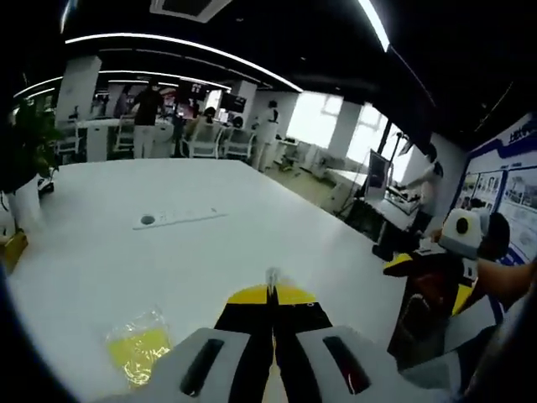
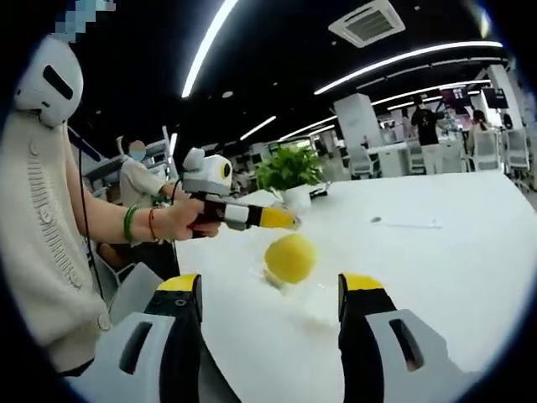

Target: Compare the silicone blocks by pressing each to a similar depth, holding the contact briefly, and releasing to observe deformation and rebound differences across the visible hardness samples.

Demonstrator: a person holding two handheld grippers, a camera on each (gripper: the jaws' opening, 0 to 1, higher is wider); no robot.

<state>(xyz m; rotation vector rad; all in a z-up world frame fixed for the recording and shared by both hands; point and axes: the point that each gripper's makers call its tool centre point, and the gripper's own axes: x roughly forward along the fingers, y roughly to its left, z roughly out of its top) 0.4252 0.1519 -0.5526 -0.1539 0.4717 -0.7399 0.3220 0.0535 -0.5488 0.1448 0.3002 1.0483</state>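
Note:
A yellow silicone piece (image 2: 289, 258) in clear wrap lies on the white table (image 2: 436, 277). In the left gripper view the yellow silicone piece (image 1: 138, 348) is low and to the left of my jaws. My left gripper (image 1: 271, 295) is shut, with a small pale speck at its tips that I cannot identify. A hand holds the left gripper (image 2: 284, 220) just above and behind the yellow piece. My right gripper (image 2: 270, 284) is open, its jaws standing wide on either side of the piece and short of it. The right gripper (image 1: 428, 281) also comes in at the table's right edge.
A pale strip (image 1: 180, 218) with a small round mark lies further out on the table. A potted plant (image 2: 289, 168) stands at the table's end. The person in a cream sweater (image 2: 38, 243) is beside the table edge. Chairs and people are far behind.

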